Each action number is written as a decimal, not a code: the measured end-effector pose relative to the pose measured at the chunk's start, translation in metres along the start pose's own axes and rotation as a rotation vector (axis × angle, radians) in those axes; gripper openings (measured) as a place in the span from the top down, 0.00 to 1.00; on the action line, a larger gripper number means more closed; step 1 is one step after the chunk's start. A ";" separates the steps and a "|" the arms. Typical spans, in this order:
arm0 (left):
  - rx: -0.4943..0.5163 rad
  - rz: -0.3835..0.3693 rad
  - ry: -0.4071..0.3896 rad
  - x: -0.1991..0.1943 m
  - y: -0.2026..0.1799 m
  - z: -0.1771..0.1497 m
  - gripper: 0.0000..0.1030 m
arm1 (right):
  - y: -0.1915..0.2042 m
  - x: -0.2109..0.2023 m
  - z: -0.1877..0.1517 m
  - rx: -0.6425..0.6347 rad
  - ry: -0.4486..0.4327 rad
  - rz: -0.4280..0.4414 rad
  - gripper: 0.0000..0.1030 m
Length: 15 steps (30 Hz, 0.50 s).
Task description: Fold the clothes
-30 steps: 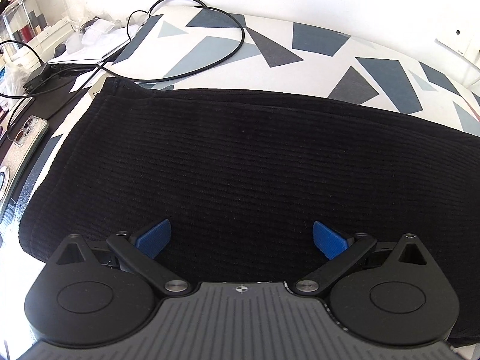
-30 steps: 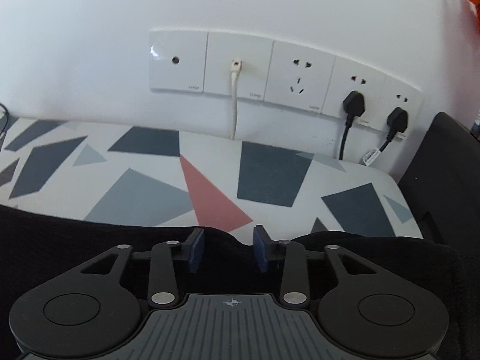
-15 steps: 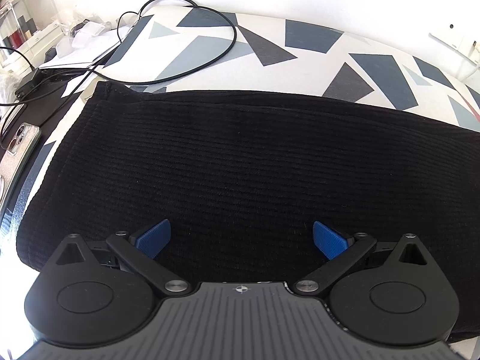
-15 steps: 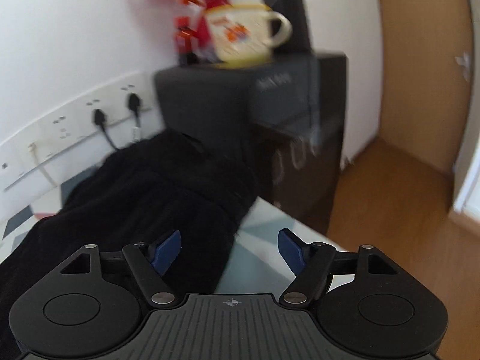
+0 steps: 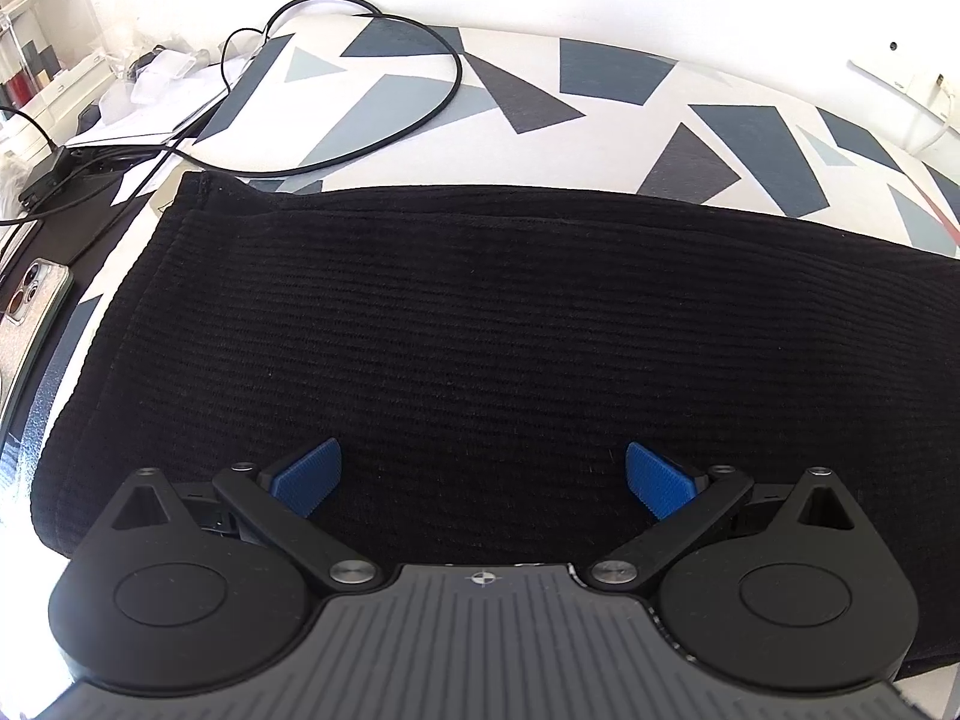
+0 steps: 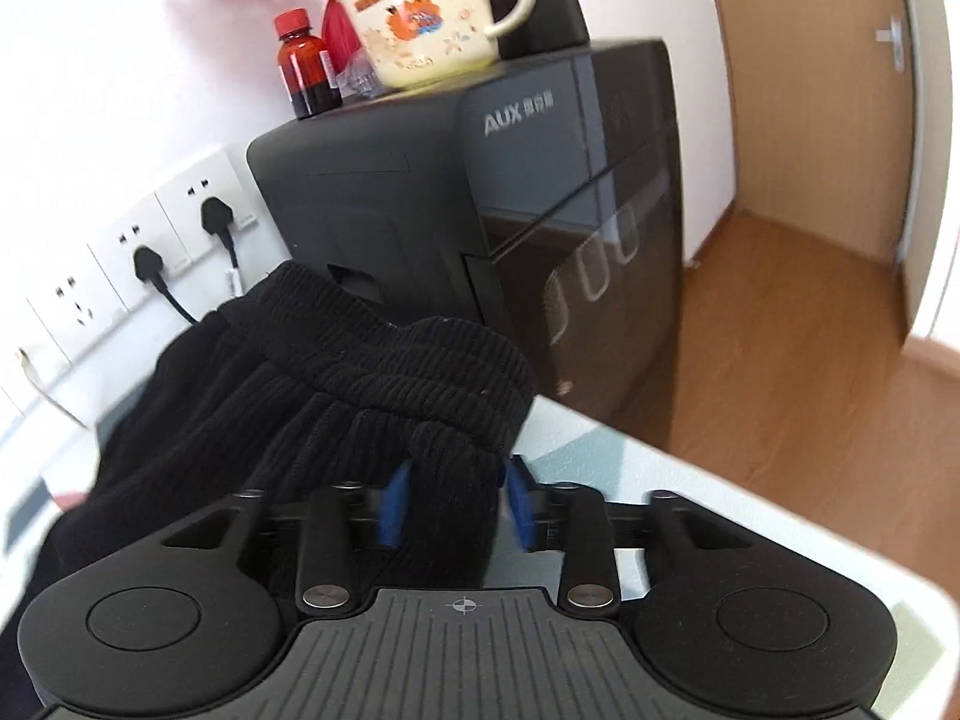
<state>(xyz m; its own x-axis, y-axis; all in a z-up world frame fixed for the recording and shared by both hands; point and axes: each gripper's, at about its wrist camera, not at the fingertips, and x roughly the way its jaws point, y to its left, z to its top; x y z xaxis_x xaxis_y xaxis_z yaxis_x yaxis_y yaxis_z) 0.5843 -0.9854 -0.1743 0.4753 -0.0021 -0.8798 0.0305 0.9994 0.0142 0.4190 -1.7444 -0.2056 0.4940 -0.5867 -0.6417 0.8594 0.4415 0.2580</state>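
A black ribbed garment lies flat across the patterned table cover. My left gripper hovers over its near part, open, with nothing between the blue pads. In the right wrist view the garment's end is bunched up with its thick ribbed band on top. My right gripper is at that end, its jaws closing, and a fold of the black cloth fills the gap between the blue pads.
A black cable loops on the cover beyond the garment; a phone lies at the left edge. A black appliance carrying a mug and a brown bottle stands behind the bunched end. Wall sockets are left; the table edge is right.
The right gripper swung from facing the sockets to the garment's end by the appliance, opened wide on the way, and now has cloth between narrower jaws. The left gripper stayed put.
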 end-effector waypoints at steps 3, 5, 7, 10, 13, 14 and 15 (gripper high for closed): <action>-0.017 0.001 0.011 -0.004 0.002 -0.001 0.00 | 0.020 -0.029 -0.008 -0.082 -0.082 -0.017 0.32; -0.040 -0.014 0.012 -0.012 0.008 -0.003 0.01 | 0.034 -0.048 -0.014 -0.137 -0.137 -0.028 0.21; -0.059 -0.079 -0.026 -0.026 0.019 -0.006 0.01 | 0.054 -0.069 -0.028 -0.226 -0.147 0.039 0.15; -0.062 -0.117 -0.057 -0.045 0.039 -0.012 0.01 | 0.092 -0.102 -0.059 -0.387 -0.119 0.203 0.09; -0.117 -0.134 -0.052 -0.054 0.067 -0.020 0.01 | 0.137 -0.124 -0.105 -0.567 -0.021 0.369 0.05; -0.151 -0.137 -0.050 -0.055 0.078 -0.024 0.01 | 0.148 -0.128 -0.120 -0.619 -0.002 0.389 0.05; -0.192 -0.139 -0.045 -0.054 0.090 -0.029 0.01 | 0.159 -0.132 -0.135 -0.672 0.016 0.409 0.05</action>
<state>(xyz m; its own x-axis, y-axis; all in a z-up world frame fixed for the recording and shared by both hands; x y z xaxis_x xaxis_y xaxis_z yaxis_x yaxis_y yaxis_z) 0.5355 -0.8945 -0.1391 0.5167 -0.1372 -0.8451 -0.0672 0.9775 -0.1997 0.4731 -1.5052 -0.1777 0.7473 -0.2817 -0.6018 0.3433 0.9391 -0.0133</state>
